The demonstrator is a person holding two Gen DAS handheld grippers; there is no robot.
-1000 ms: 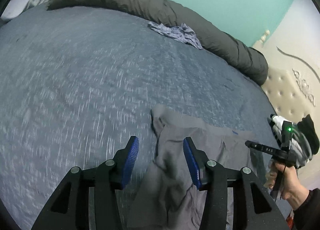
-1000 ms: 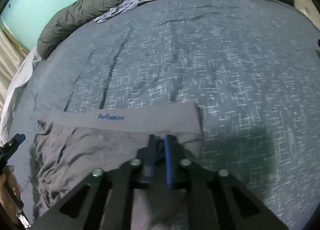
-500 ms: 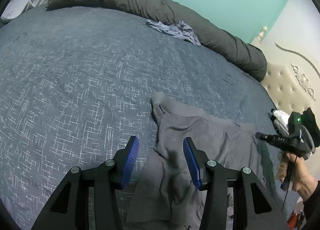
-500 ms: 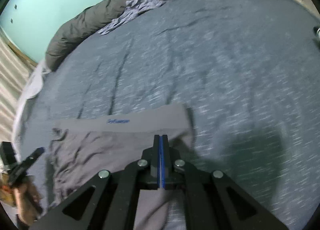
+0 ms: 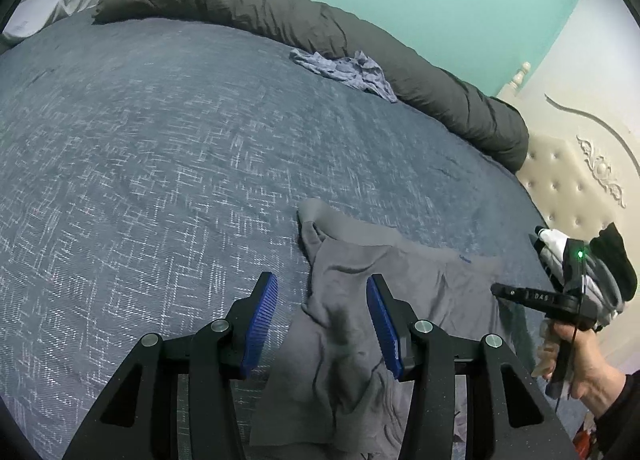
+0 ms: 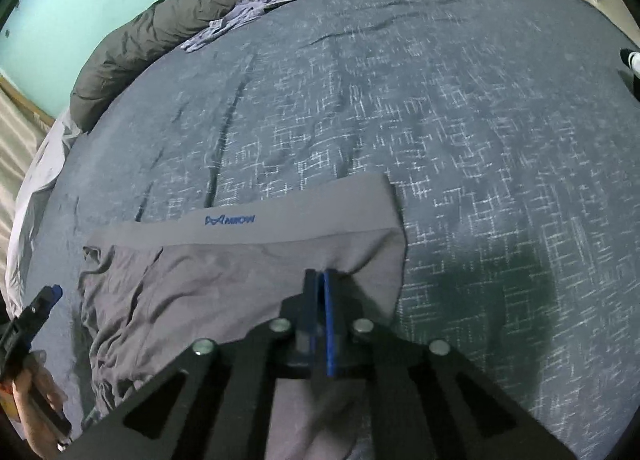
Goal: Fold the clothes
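Grey underwear (image 6: 224, 272) lies crumpled on the near part of the blue bedspread (image 6: 400, 100) (waistband on its far edge). Right gripper (image 6: 318, 280) pinches its fabric; left gripper (image 5: 322, 300) spread above its left edge. Lilac garment (image 5: 344, 68) far off.

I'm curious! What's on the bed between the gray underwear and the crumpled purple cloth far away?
Nothing. Between the gray underwear and the purple cloth lies only bare blue bedspread, in both views.

My right gripper's fingers (image 6: 326, 300) cover the fold of the grey underwear (image 6: 224, 280) they pinch. Its lower edge (image 5: 320, 420) runs behind my left gripper (image 5: 322, 324) and out of frame.
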